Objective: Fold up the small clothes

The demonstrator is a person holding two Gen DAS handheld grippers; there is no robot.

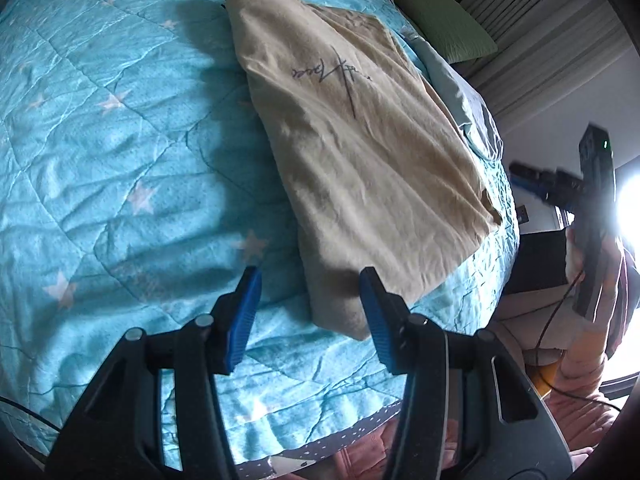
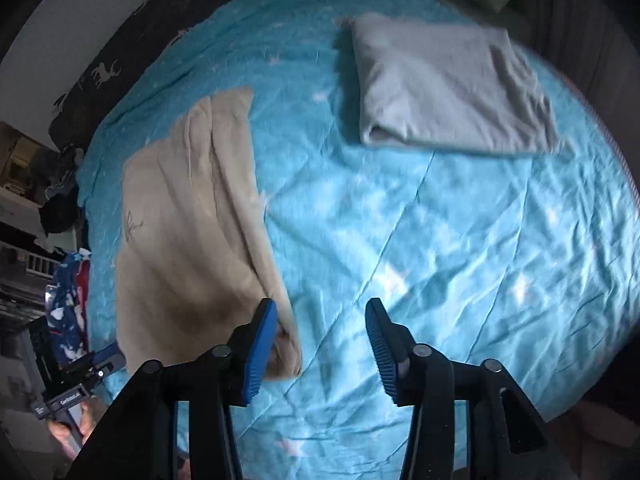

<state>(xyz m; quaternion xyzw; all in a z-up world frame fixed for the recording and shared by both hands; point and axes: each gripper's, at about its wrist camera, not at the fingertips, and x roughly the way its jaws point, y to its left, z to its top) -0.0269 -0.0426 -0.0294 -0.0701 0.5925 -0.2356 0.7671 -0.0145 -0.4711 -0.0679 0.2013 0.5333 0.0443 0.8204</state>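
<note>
Beige T-shirt (image 1: 360, 152), folded lengthwise into a long narrow strip, lies flat on the turquoise star-print quilt (image 1: 120, 160) of the bed. In the left wrist view its long axis runs from just ahead of the left hand-held gripper (image 1: 310, 312) up and away, the near corner lying between the two blue pads, and the far end tapering to a rolled neck edge at the top; a dark script print sits on its upper half. The left hand-held gripper is released: its jaws stand apart, and I see no pad pressing on the cloth. In the right wrist view the same shirt lies ahead and to the left of the right hand-held gripper (image 2: 322, 340), its long axis again pointing away, its near corner just beside or behind the left pad (image 2: 260, 352). That gripper is released too, jaws apart over bare quilt, nothing between them. A folded light blue garment (image 2: 448, 84) rests farther off, ahead and to the right of it, well apart from the beige shirt. A green pillow (image 1: 444, 20) lies past the shirt's far end.
</note>
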